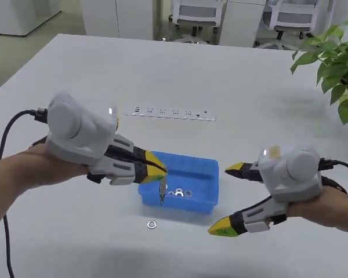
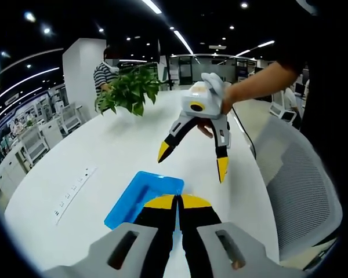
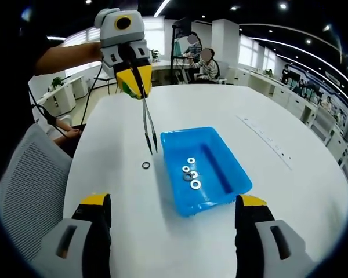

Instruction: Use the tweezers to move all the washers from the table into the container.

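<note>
**A:** Item one, left gripper (image 1: 159,169)?
**B:** Fingers pressed together, pinching thin metal tweezers (image 3: 149,130) that point down from the fingertips.
**A:** Item two, right gripper (image 1: 220,199)?
**B:** Fingers spread wide apart.
**A:** Washers?
**B:** One small metal ring washer (image 1: 151,224) on the white table (image 1: 104,69), just beside the tweezer tips. Several more washers (image 3: 189,174) lie inside the shallow blue plastic container (image 1: 206,168), between both grippers' fingers.

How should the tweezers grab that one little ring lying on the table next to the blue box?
Probably by its rim. The washer lies flat on the table, so come straight down from above, with one tip of the tweezers in the hole and the other outside. A sideways pinch would likely slip, since the ring looks very thin.
</note>
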{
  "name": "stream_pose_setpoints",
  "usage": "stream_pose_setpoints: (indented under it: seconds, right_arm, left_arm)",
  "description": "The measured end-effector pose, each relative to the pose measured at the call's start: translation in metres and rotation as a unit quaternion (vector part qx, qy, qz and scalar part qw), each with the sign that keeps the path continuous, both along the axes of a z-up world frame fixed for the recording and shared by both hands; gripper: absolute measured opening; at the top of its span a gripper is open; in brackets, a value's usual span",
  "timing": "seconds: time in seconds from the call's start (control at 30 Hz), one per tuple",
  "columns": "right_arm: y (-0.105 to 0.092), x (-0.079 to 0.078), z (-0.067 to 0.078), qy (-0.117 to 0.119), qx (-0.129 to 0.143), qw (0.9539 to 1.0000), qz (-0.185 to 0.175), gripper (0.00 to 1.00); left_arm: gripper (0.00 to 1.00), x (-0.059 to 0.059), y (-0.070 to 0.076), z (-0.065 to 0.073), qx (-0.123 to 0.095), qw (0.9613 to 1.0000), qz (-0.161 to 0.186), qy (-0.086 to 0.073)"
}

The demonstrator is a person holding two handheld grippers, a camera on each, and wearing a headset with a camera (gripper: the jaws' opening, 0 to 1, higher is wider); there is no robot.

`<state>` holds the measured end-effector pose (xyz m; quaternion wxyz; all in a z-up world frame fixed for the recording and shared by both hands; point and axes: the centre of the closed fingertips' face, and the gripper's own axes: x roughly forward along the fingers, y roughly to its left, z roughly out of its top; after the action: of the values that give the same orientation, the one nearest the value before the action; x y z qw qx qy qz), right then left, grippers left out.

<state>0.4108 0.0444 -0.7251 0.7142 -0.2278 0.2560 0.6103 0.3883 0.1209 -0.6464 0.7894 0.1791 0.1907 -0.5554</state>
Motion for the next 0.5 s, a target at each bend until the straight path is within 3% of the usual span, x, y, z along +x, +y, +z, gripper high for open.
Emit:
stream_pose_setpoints:
  seconds: [0.5]
  right_arm:
    - [0.006, -0.012, -0.005, 0.011, 0.005, 0.9999, 0.004, 1.0]
  left_arm:
    - [0.06, -0.012, 0.006, -0.016, 0.007, 0.9999, 0.004, 0.012]
